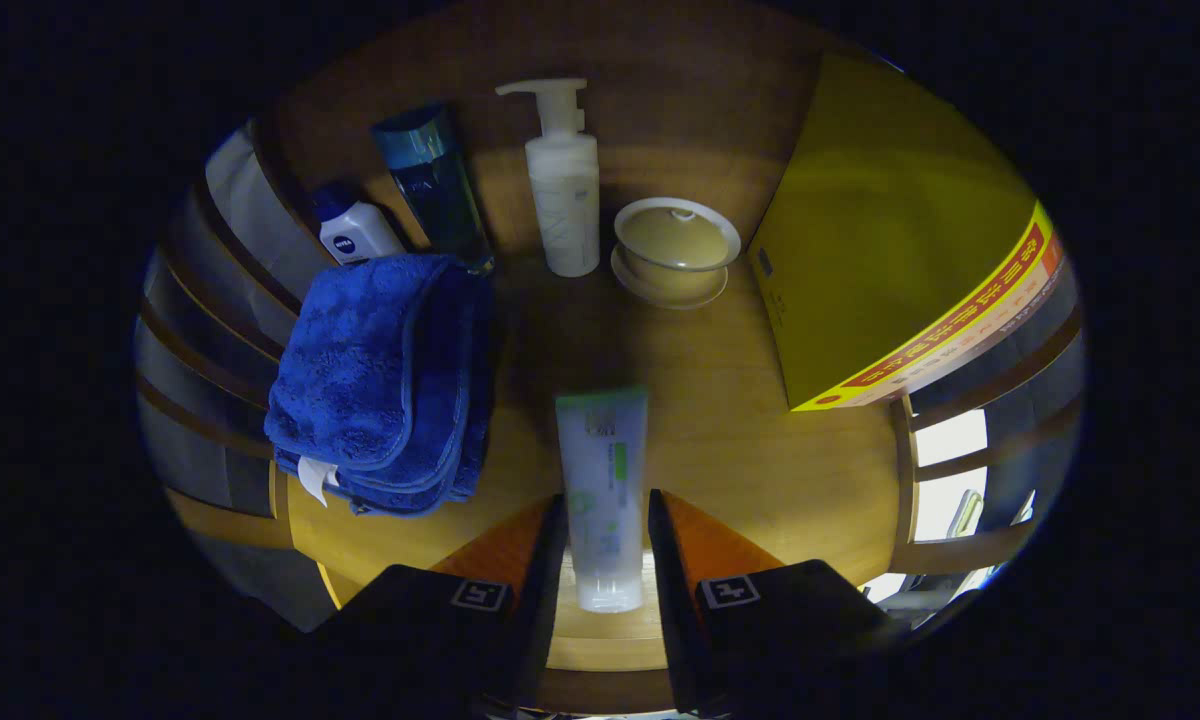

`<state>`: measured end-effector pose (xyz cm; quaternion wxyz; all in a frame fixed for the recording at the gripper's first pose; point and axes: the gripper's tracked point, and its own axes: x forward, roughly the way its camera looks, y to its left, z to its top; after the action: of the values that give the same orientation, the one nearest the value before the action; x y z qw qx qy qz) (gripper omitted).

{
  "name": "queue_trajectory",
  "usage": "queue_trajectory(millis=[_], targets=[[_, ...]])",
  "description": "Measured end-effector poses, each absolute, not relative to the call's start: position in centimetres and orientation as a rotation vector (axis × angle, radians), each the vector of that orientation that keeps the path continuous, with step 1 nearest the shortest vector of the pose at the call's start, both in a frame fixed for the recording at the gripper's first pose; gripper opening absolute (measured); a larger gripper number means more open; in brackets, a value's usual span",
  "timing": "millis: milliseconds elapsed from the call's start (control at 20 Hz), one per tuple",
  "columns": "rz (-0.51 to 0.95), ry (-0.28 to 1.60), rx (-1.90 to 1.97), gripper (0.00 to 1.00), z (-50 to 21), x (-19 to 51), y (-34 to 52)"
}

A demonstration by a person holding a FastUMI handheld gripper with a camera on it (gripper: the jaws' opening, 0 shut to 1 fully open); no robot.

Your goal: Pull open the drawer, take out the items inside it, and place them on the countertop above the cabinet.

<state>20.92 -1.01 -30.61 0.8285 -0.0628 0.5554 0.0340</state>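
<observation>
- The gripper [605, 560] has its two fingers closed in on one tube [603, 490], each finger pressing a side of the tube's lower end, so the jaws stand narrow and hold it.
- The tube's long axis runs straight ahead along the fingers; its clear cap end sits between them, nearest the camera, and its flat green-edged end points away, over the wooden countertop [740, 450].
- Whether the tube rests on the countertop or hangs just above it cannot be told.
- Left of the tube, one folded blue towel [380, 385] lies on the countertop, a white tag hanging at its near corner.
- To the right, one large yellow box [880, 250] stands tilted, its red-striped edge nearest.
- Beyond the tube, one white lidded bowl [675, 250] sits on a saucer.
- Just left of the bowl stands one white pump bottle [563, 190], upright.
- Farther left are one tall blue bottle [432, 185] and one small white bottle [357, 230] with a blue cap, both behind the towel.
</observation>
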Motion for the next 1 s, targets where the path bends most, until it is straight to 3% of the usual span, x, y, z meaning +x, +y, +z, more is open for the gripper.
queue_trajectory(millis=[250, 500, 1000], targets=[[0.041, 1.105, -0.062, 1.00, -29.0, 20.6, -0.9], [0.048, 1.021, 0.020, 1.00, -27.2, 17.6, 0.2], [0.037, 0.675, -0.010, 0.99, -18.4, 9.6, -1.8]])
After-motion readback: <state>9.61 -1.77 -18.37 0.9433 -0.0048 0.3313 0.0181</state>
